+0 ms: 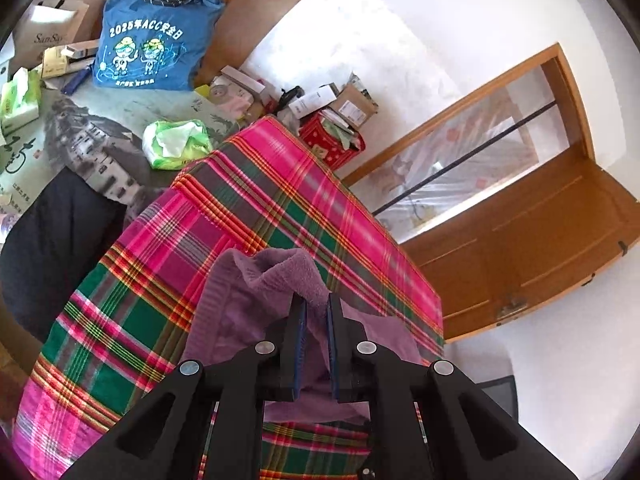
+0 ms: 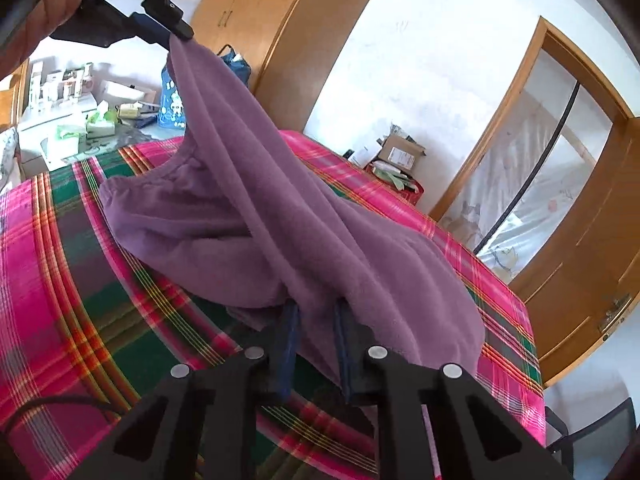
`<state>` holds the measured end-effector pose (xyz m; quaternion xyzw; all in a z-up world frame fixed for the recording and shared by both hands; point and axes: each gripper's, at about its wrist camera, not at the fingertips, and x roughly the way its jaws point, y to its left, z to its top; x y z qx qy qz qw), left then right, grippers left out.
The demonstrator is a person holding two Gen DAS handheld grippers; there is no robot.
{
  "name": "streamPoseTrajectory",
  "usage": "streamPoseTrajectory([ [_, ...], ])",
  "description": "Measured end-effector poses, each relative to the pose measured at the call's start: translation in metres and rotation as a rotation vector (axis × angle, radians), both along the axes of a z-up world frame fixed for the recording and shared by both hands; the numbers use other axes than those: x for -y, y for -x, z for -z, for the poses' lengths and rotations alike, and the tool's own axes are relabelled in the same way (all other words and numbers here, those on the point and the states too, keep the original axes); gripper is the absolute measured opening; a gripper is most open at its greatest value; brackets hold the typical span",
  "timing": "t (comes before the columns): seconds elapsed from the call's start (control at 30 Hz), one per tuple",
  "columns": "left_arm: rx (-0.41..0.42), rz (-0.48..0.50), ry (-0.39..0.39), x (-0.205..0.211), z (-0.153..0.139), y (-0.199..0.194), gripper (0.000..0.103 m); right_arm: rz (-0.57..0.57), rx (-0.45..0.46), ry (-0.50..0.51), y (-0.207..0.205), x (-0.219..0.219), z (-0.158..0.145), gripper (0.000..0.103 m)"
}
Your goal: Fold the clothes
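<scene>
The right gripper (image 2: pixel 314 306) sat nearest, its blue-padded fingers (image 2: pixel 289 334) narrowed on the near end of the purple garment (image 2: pixel 256 208), the fleece bunched between them; whether the pads truly pressed it I could not tell, since the cloth draped over the tips. From there the garment ran away and upward as one long ridge to the left gripper (image 2: pixel 182 34), held in a hand (image 2: pixel 48 12) high at the far end. That gripper was pinched tight on a fold of the fabric, the jaws almost together in its own view, where the left gripper (image 1: pixel 316 300) showed purple fleece squeezed between the pads. So the long axis lay stretched from the low near hand to the raised far hand, with the middle sagging onto the plaid cloth (image 2: pixel 60 280) that covered the bed. To my eye the lift rested on the left hand alone, and the right hand, lower and closer to the bedding, seemed the one to raise its end level next before any fold could be laid flat.
</scene>
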<state>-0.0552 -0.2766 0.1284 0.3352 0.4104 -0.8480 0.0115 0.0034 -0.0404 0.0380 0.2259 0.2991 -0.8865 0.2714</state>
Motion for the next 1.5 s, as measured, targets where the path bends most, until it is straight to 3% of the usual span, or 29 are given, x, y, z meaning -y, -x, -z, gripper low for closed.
streamPoseTrajectory([
  [0.17, -0.02, 0.007, -0.001, -0.002, -0.008, -0.002, 0.01, -0.045, -0.055, 0.058, -0.008, 0.01, -0.005, 0.031],
  [0.33, -0.044, 0.013, 0.004, -0.004, -0.017, -0.007, 0.01, -0.064, -0.098, 0.086, -0.015, 0.032, -0.01, 0.032],
  [0.47, -0.056, 0.006, -0.005, -0.002, -0.021, -0.01, 0.01, 0.005, -0.139, 0.043, -0.014, 0.042, -0.008, 0.032],
  [0.67, -0.062, 0.003, -0.015, 0.002, -0.022, -0.011, 0.01, 0.125, -0.171, -0.021, -0.004, 0.024, -0.001, 0.032],
  [0.77, -0.053, 0.0, -0.017, 0.006, -0.02, -0.008, 0.01, 0.167, -0.155, -0.011, 0.005, 0.009, -0.005, 0.019],
  [0.83, -0.043, -0.014, -0.02, 0.01, -0.018, -0.004, 0.01, 0.179, -0.16, -0.001, 0.008, 0.001, -0.014, 0.018],
  [0.9, -0.043, -0.035, -0.019, 0.013, -0.017, -0.001, 0.01, 0.204, -0.194, 0.013, 0.01, -0.008, -0.029, 0.01],
  [0.93, -0.045, -0.044, -0.015, 0.014, -0.017, 0.0, 0.004, 0.217, -0.212, 0.02, 0.011, -0.013, -0.037, 0.009],
  [1.03, -0.078, -0.084, 0.03, 0.019, -0.026, -0.002, 0.002, 0.254, -0.257, 0.045, 0.014, -0.026, -0.062, 0.006],
  [1.13, -0.089, -0.076, 0.023, 0.02, -0.027, -0.001, 0.002, 0.266, -0.21, 0.093, 0.024, -0.039, -0.073, 0.004],
  [1.3, -0.008, -0.016, 0.014, 0.009, -0.001, 0.003, 0.004, 0.265, -0.236, 0.102, 0.017, -0.044, -0.079, 0.004],
  [1.5, 0.134, 0.054, -0.026, -0.014, 0.056, -0.008, 0.026, 0.235, -0.326, 0.089, -0.001, -0.04, -0.094, 0.004],
])
